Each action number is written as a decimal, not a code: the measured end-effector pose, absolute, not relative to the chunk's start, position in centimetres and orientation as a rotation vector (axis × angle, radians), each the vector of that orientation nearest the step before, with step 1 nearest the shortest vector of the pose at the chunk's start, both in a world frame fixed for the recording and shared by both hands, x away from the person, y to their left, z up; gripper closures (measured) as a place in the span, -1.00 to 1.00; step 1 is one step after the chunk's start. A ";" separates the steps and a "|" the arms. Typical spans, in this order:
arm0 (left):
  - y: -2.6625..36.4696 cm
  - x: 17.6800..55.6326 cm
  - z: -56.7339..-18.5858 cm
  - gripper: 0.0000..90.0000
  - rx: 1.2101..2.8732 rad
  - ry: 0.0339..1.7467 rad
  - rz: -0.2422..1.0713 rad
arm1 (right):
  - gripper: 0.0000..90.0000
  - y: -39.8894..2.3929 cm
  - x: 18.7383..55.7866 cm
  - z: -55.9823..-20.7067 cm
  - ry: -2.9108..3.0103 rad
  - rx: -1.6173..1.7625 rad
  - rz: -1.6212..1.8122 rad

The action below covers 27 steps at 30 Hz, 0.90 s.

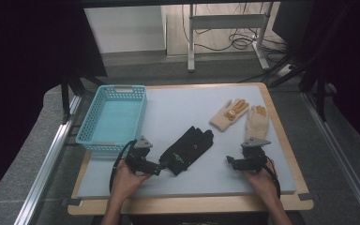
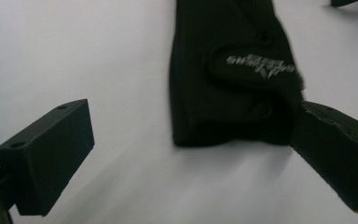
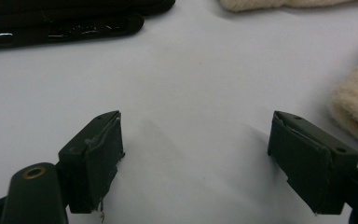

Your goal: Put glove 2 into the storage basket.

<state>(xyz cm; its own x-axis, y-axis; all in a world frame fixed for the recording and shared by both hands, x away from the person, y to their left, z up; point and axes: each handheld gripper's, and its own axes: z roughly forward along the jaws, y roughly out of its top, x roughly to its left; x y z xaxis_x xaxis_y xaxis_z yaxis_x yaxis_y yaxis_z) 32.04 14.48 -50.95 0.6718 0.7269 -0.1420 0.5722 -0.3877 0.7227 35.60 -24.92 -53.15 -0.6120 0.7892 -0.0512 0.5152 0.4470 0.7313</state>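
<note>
— Looking from here, the left gripper (image 1: 161, 167) sits right at the cuff end of the black gloves (image 1: 187, 149), doesn't it?

— It does. In the left gripper view its jaws stand wide apart, the cuff of the black gloves (image 2: 233, 88) lies between them, and one jaw is just at the cuff's corner. Whether that jaw actually touches the fabric I cannot tell; nothing is pinched.

— And where do the gloves lie?

— Flat on the pale mat (image 1: 178, 108), near the middle, slanting away from the left hand (image 1: 124, 180), with the blue basket (image 1: 114, 118) off to the left of them.

— The right gripper (image 1: 229, 161)?

— Low over bare mat in the right hand (image 1: 260, 178), jaws spread wide with nothing between them. In the right gripper view there is only white surface between the pads (image 3: 103, 156).

— The cream gloves (image 1: 241, 117)?

— A pair with orange fingertips, lying beyond the right gripper, near the table's far right edge, well apart from the black ones.
</note>
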 end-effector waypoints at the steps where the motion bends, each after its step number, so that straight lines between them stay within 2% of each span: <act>1: 13.8 32.7 -50.7 -1.00 2.111 0.984 0.243 | -0.61 -24.9 35.6 -53.1 2.317 1.101 0.974; 12: 9.1 36.2 -49.9 -1.00 2.185 0.923 0.197 | -0.61 -24.9 35.6 -53.2 2.317 1.100 0.974; 21: 5.6 39.2 -51.3 -1.00 2.295 0.922 0.166 | -0.61 -24.9 35.6 -53.1 2.317 1.104 0.976; 27: 4.4 39.5 -52.1 -1.00 2.351 0.901 0.135 | -0.61 -24.9 35.6 -53.2 2.317 1.104 0.976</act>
